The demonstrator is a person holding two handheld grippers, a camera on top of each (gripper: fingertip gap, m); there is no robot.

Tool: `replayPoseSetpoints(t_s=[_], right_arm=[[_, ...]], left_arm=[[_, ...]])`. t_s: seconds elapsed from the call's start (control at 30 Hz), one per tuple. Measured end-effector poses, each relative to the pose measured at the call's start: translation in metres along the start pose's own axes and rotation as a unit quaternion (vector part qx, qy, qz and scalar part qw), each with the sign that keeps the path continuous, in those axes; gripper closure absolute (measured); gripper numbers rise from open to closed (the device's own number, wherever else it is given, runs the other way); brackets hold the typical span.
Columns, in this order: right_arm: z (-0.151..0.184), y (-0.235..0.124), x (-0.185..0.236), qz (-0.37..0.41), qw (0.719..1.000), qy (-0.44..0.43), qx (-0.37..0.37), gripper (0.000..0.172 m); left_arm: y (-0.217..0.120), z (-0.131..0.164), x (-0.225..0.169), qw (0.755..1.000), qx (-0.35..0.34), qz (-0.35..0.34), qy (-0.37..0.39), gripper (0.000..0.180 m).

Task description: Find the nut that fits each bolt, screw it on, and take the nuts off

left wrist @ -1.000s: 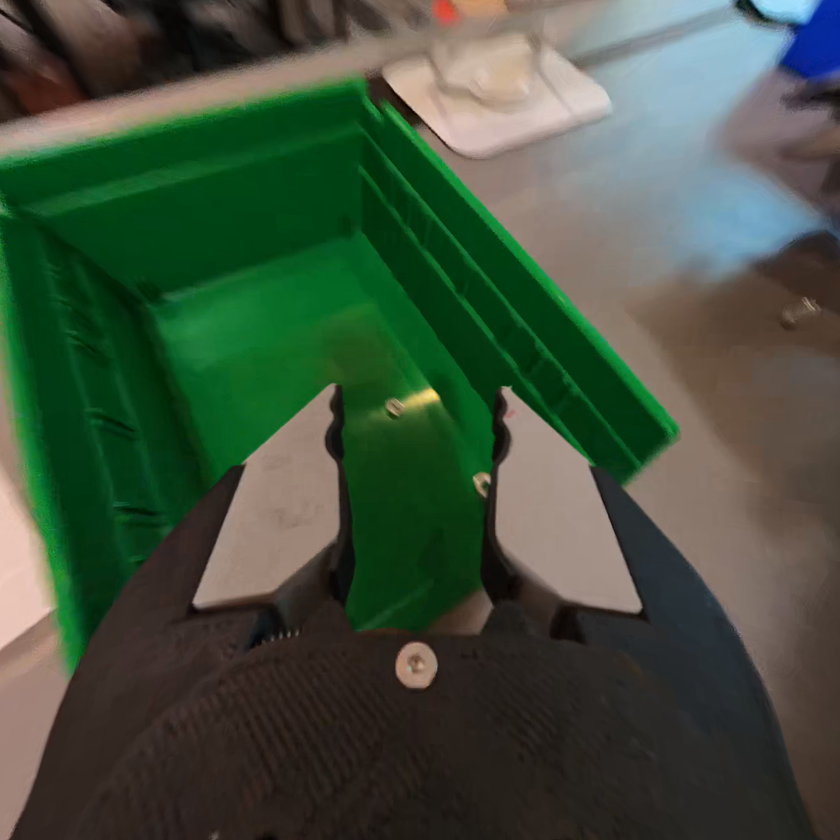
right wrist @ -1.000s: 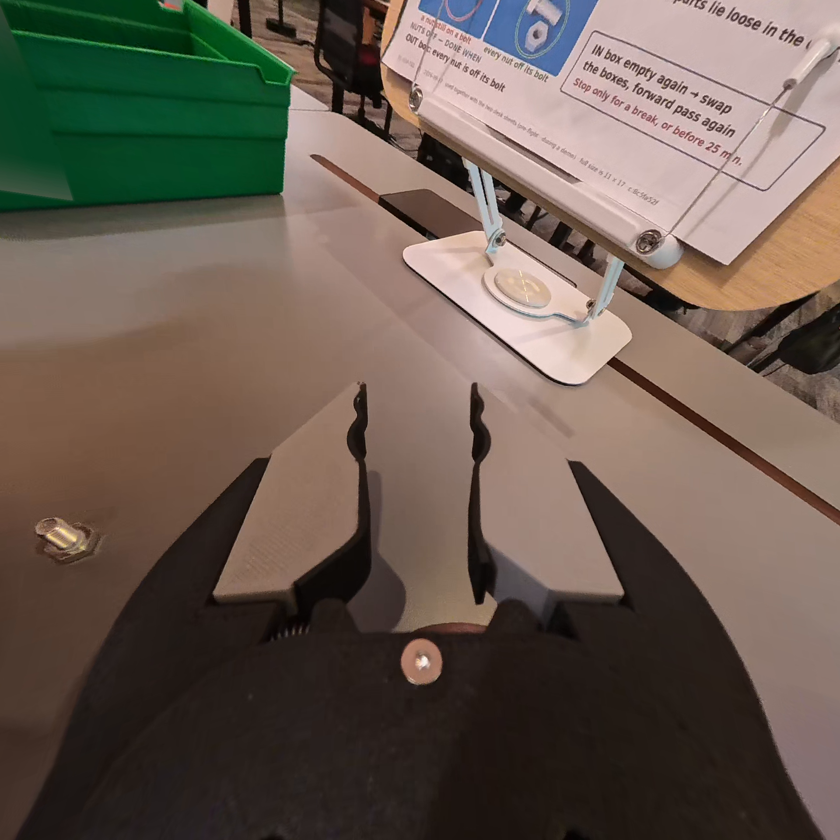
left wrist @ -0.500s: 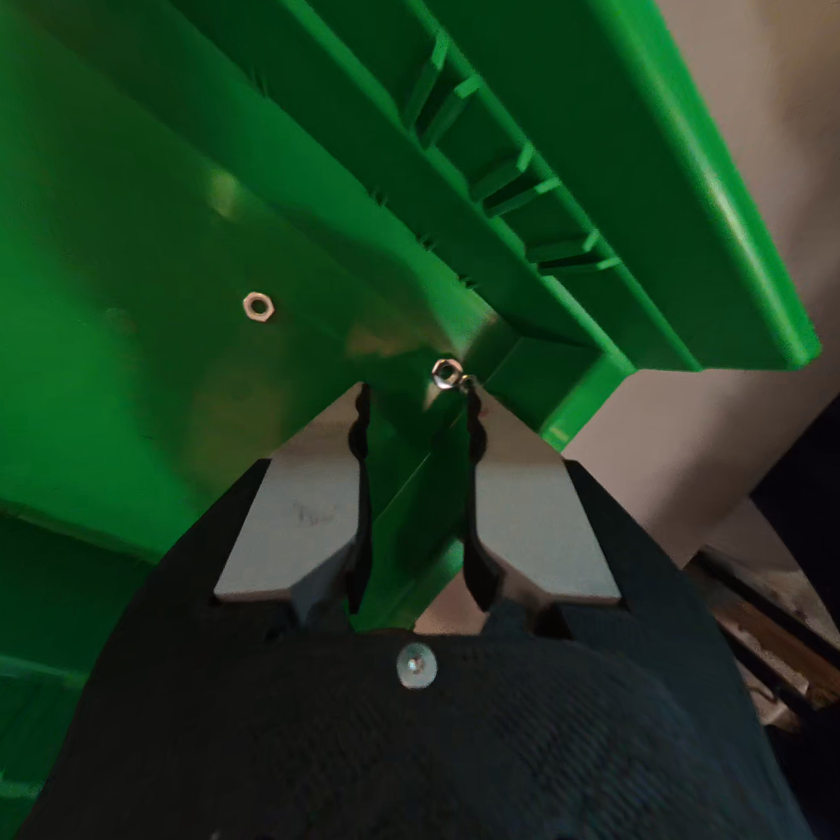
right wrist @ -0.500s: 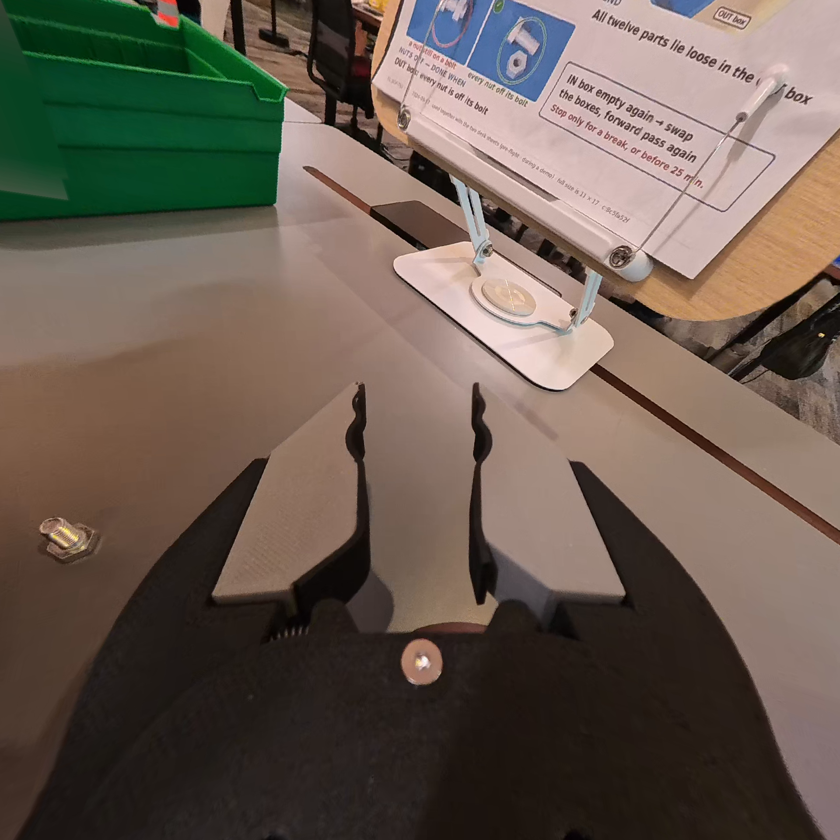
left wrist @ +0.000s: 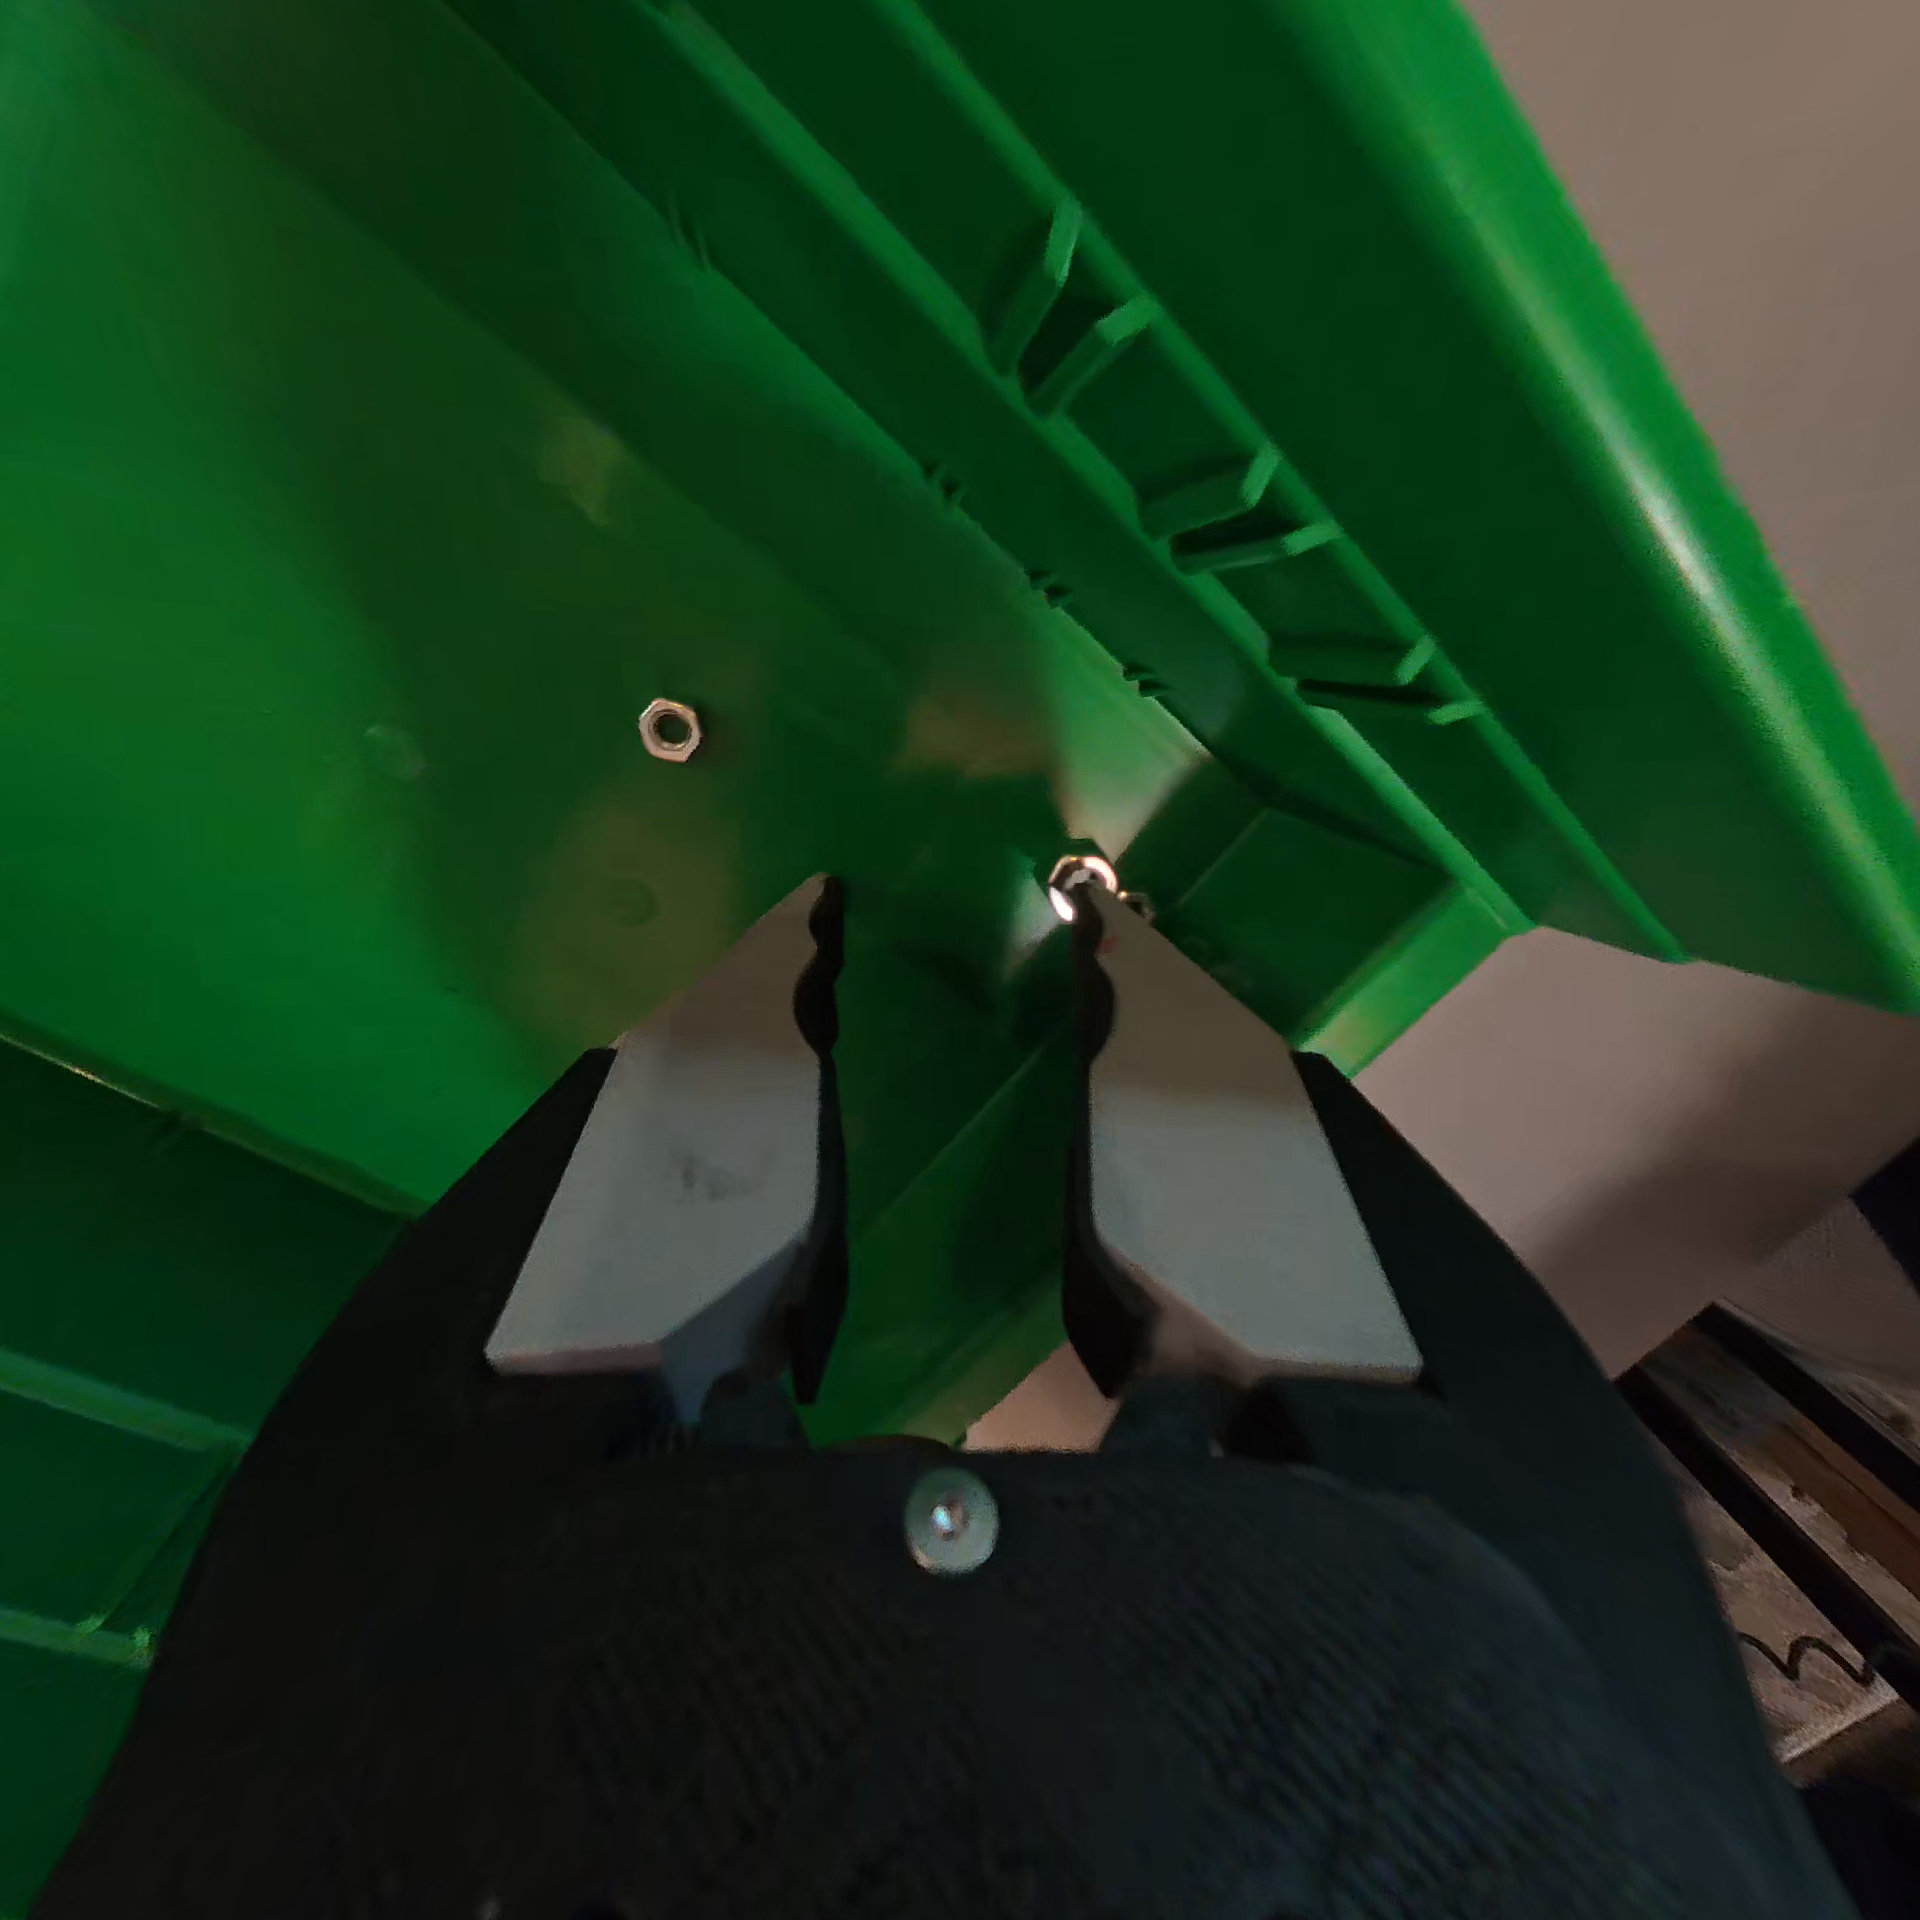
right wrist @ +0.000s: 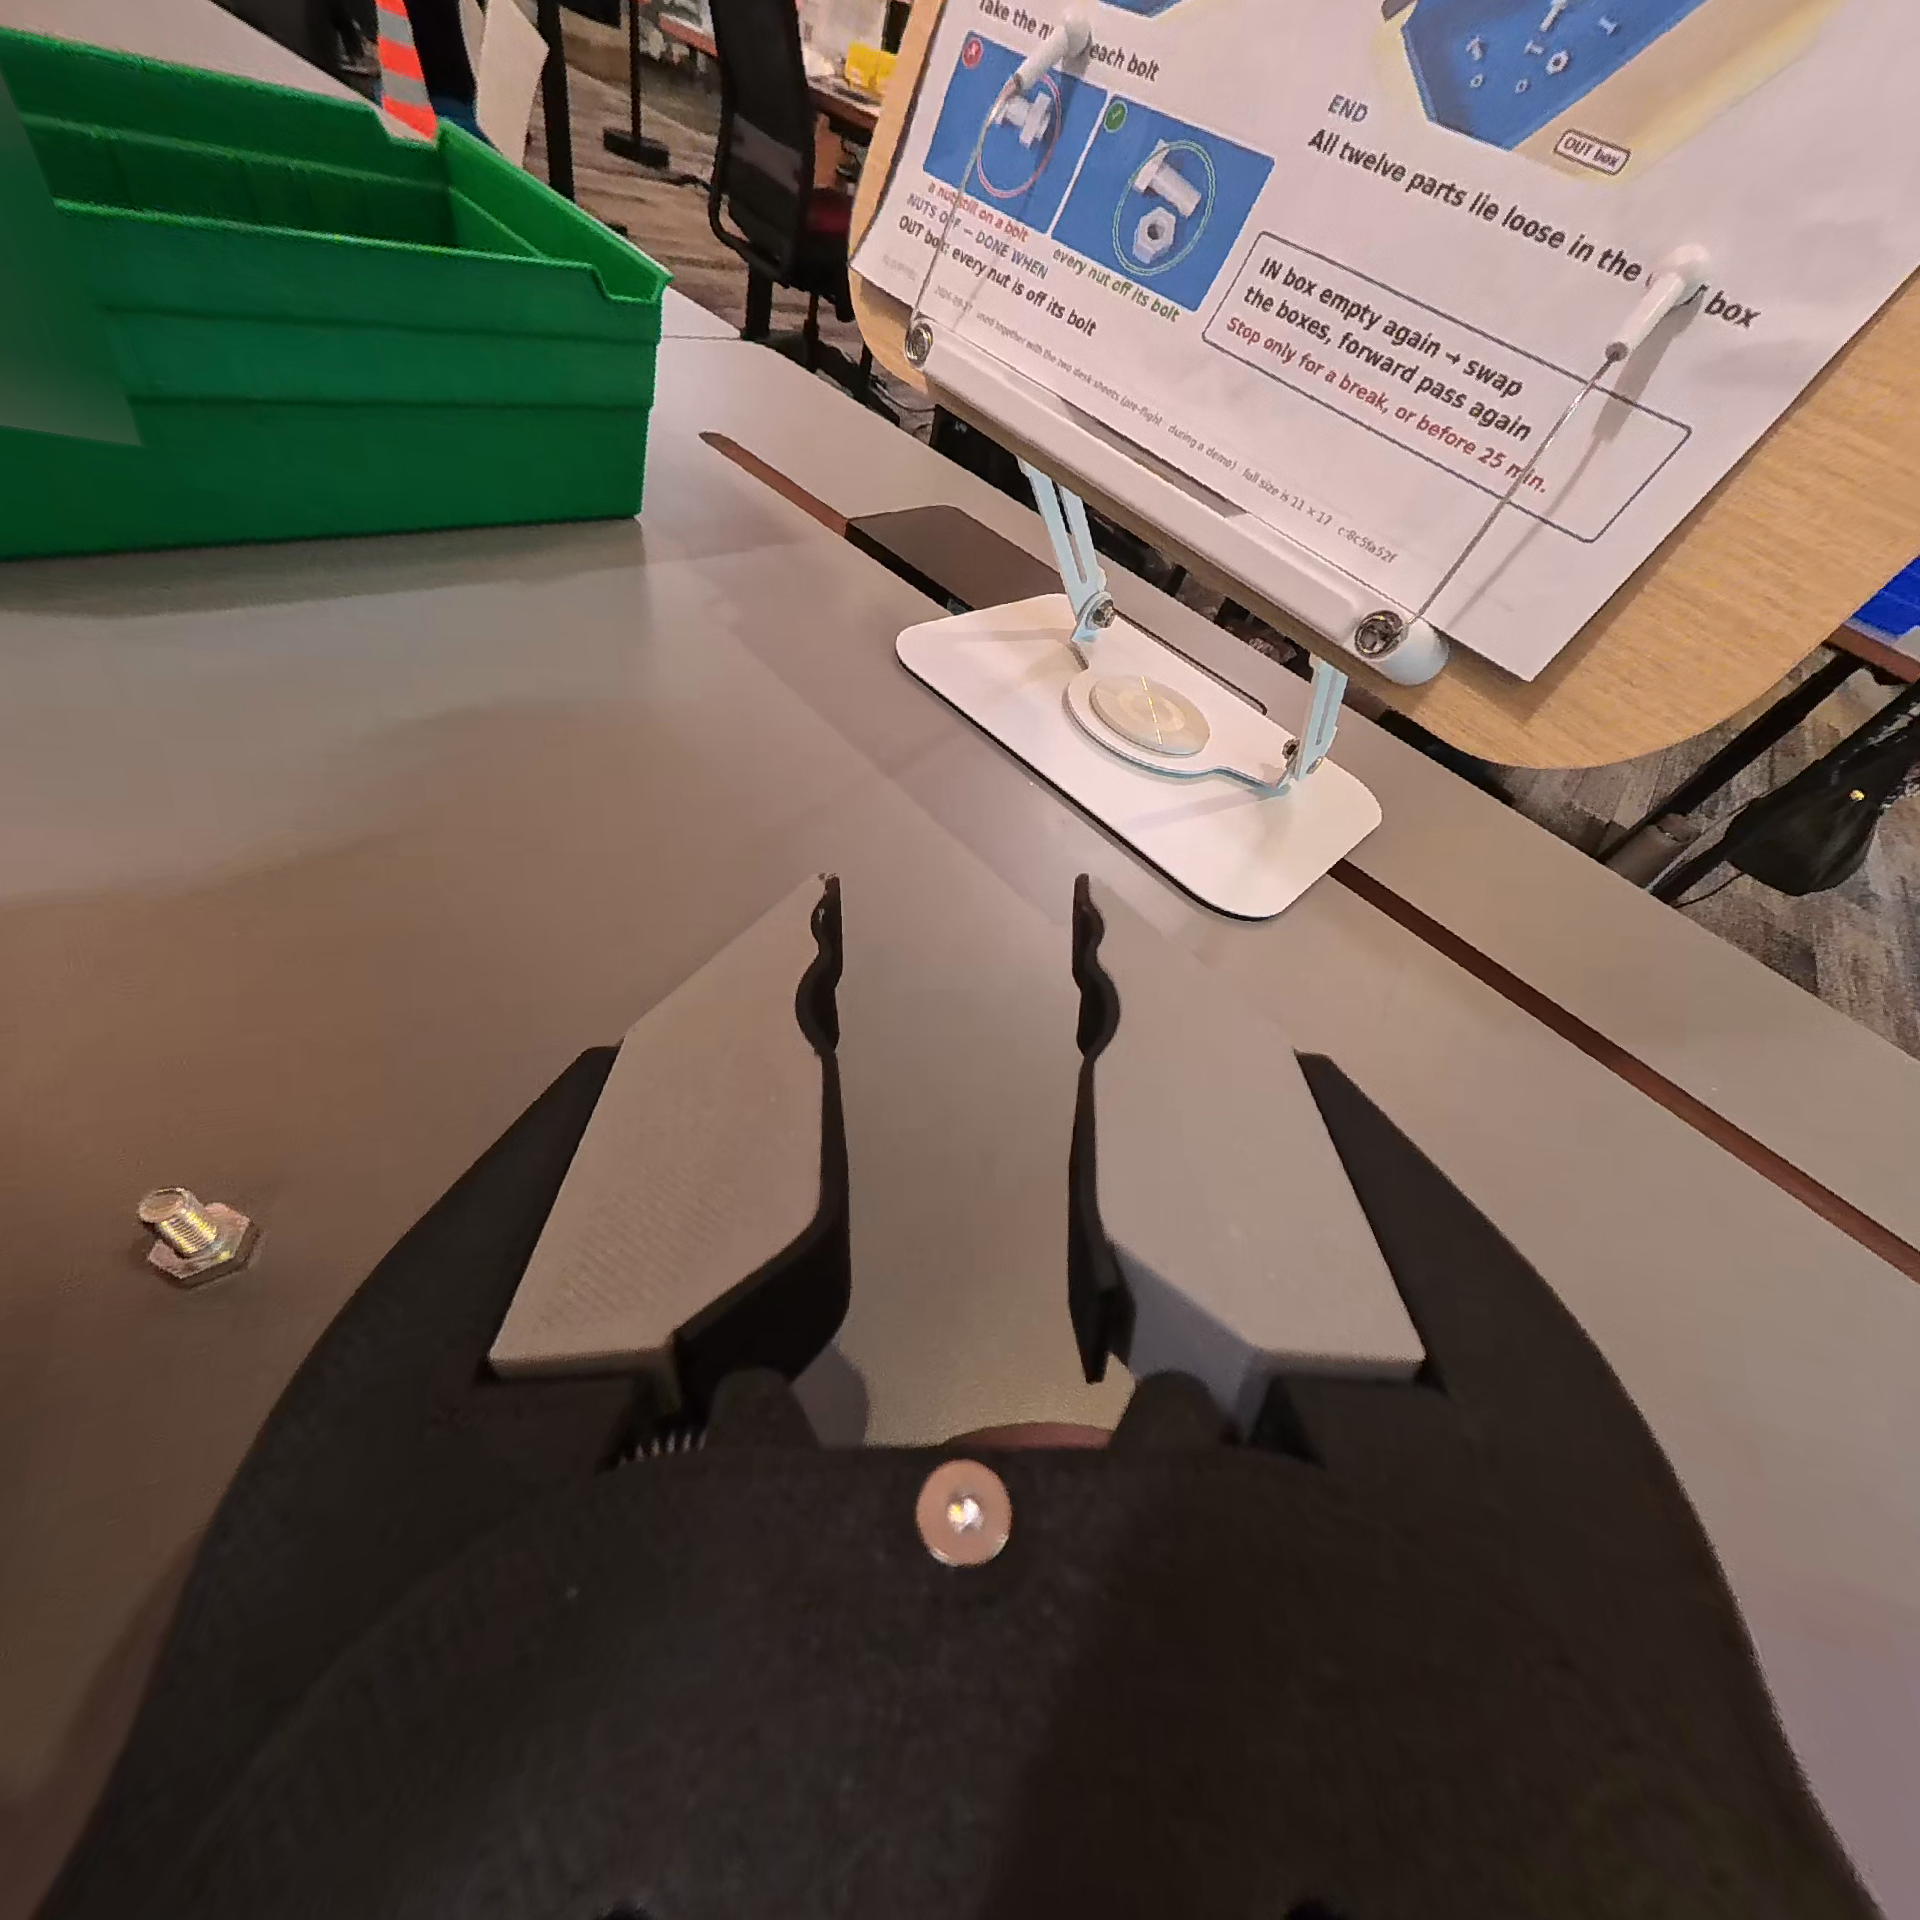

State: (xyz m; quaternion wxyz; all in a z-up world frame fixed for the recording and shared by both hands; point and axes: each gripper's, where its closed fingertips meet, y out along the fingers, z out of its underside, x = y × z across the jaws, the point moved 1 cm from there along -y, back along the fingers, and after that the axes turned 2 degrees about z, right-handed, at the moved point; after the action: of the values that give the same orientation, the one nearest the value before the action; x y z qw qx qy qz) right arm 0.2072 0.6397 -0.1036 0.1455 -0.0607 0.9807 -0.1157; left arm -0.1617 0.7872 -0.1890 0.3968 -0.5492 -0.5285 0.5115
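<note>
My left gripper (left wrist: 954,899) is open, low inside a green bin (left wrist: 312,468), with only the bin floor between its fingers. A small silver nut (left wrist: 1078,883) lies in the bin's corner right at the tip of the right finger (left wrist: 1143,997); it is not gripped. A second hex nut (left wrist: 670,730) lies loose on the floor farther left. My right gripper (right wrist: 954,888) is open and empty above the grey table (right wrist: 520,779). A short silver bolt (right wrist: 197,1231) stands on its head on the table to its left.
The ribbed green bin wall (left wrist: 1195,447) rises close on the right of the left gripper. In the right wrist view, stacked green bins (right wrist: 332,343) stand at the far left, and a white stand (right wrist: 1143,748) holding an instruction sheet (right wrist: 1403,260) is ahead on the right. The tips of one gripper are about 40 cm away from the tips of the other. The short silver bolt (right wrist: 197,1231) lies around 15 cm away from my right fingertips.
My left gripper went down into the green bin toward its corner, and its jaws narrowed without gripping anything. My right gripper stayed open and drifted slightly toward the stand.
</note>
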Motion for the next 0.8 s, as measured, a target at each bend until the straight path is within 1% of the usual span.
replayPoseSetpoints(t_s=[0.17,0.27,0.3,0.37,0.47,0.57,0.63,0.7,0.73,0.77,0.8], right_arm=[[-0.003,-0.003,-0.003,0.007,1.0,-0.001,-0.005,0.132],[-0.004,-0.004,-0.004,0.005,1.0,0.006,-0.009,0.132],[-0.005,-0.005,-0.005,0.005,1.0,0.006,-0.009,0.132],[-0.006,-0.006,-0.005,0.007,1.0,0.003,-0.012,0.132],[-0.008,-0.009,-0.007,0.007,1.0,0.007,-0.016,0.132],[-0.009,-0.011,-0.007,0.003,1.0,0.017,-0.021,0.133],[-0.01,-0.012,-0.008,0.003,1.0,0.02,-0.024,0.133],[-0.01,-0.013,-0.007,0.002,0.999,0.021,-0.025,0.134],[-0.01,-0.013,-0.007,0.001,0.999,0.021,-0.024,0.134],[-0.01,-0.013,-0.006,0.0,0.999,0.021,-0.024,0.134],[-0.01,-0.013,-0.005,0.0,1.0,0.02,-0.024,0.134]], left_arm=[[0.001,-0.003,-0.004,1.0,0.002,-0.013,0.004,0.134],[-0.002,-0.001,0.008,0.998,0.019,-0.068,0.006,0.13],[-0.002,-0.001,0.008,0.997,0.022,-0.075,0.008,0.128],[-0.003,-0.002,0.006,0.996,0.025,-0.082,0.013,0.133],[-0.004,0.001,0.01,0.993,0.04,-0.111,0.018,0.132],[-0.004,0.0,0.01,0.992,0.042,-0.116,0.022,0.131],[-0.006,0.0,0.019,0.99,0.038,-0.132,0.011,0.122],[-0.008,0.0,0.029,0.99,0.031,-0.139,0.0,0.123],[-0.01,0.001,0.036,0.989,0.03,-0.147,-0.005,0.126],[-0.012,0.003,0.046,0.986,0.029,-0.166,-0.01,0.136],[-0.014,0.005,0.054,0.983,0.028,-0.178,-0.015,0.138]])
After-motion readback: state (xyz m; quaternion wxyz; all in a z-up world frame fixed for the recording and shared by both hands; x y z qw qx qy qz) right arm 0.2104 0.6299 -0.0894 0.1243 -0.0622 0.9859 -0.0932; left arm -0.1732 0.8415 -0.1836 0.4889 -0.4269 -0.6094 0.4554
